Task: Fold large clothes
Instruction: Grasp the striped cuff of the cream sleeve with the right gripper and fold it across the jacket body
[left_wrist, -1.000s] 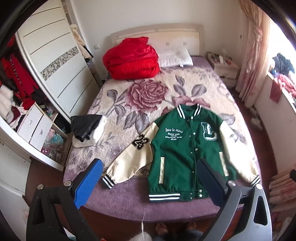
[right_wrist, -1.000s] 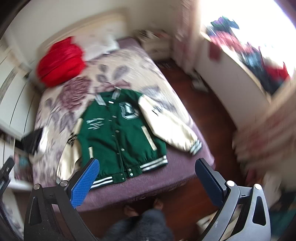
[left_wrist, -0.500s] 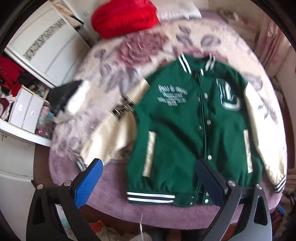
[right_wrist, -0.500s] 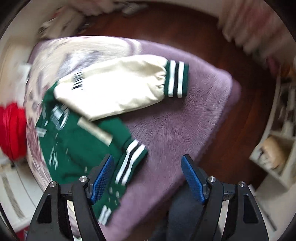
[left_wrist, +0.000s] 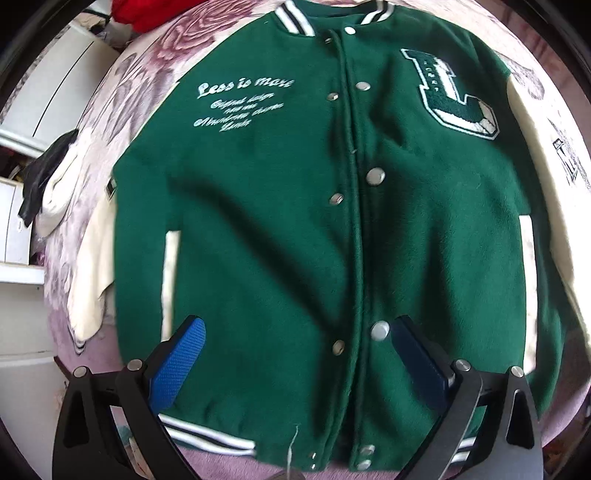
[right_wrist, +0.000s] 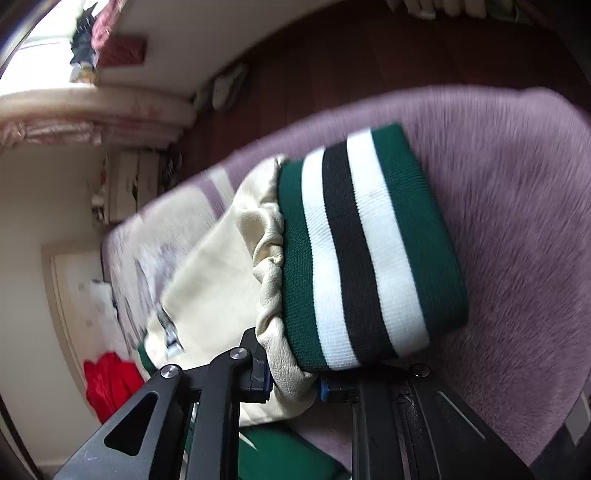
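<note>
A green varsity jacket (left_wrist: 277, 221) with cream sleeves lies flat and face up on the bed, snapped shut. My left gripper (left_wrist: 299, 343) hovers open just above its lower front, one blue pad (left_wrist: 177, 365) over the left pocket, the other beside the snap placket. In the right wrist view the striped cuff (right_wrist: 362, 251) of the cream sleeve (right_wrist: 221, 280) fills the middle. My right gripper (right_wrist: 293, 386) has its jaws closing, with gathered cream sleeve fabric pinched between them just behind the cuff.
The bed carries a purple plush cover (right_wrist: 517, 221) and a floral blanket (left_wrist: 147, 66). A black and white garment (left_wrist: 40, 177) lies at its left edge beside white drawers (left_wrist: 14, 221). A red bundle (right_wrist: 107, 384) sits near the headboard. Dark wood floor (right_wrist: 332, 55) borders the bed.
Both grippers have dropped from high above the bed down to the jacket. The right one rolled over, closed from wide open and took hold of the sleeve by the cuff. The left stays open.
</note>
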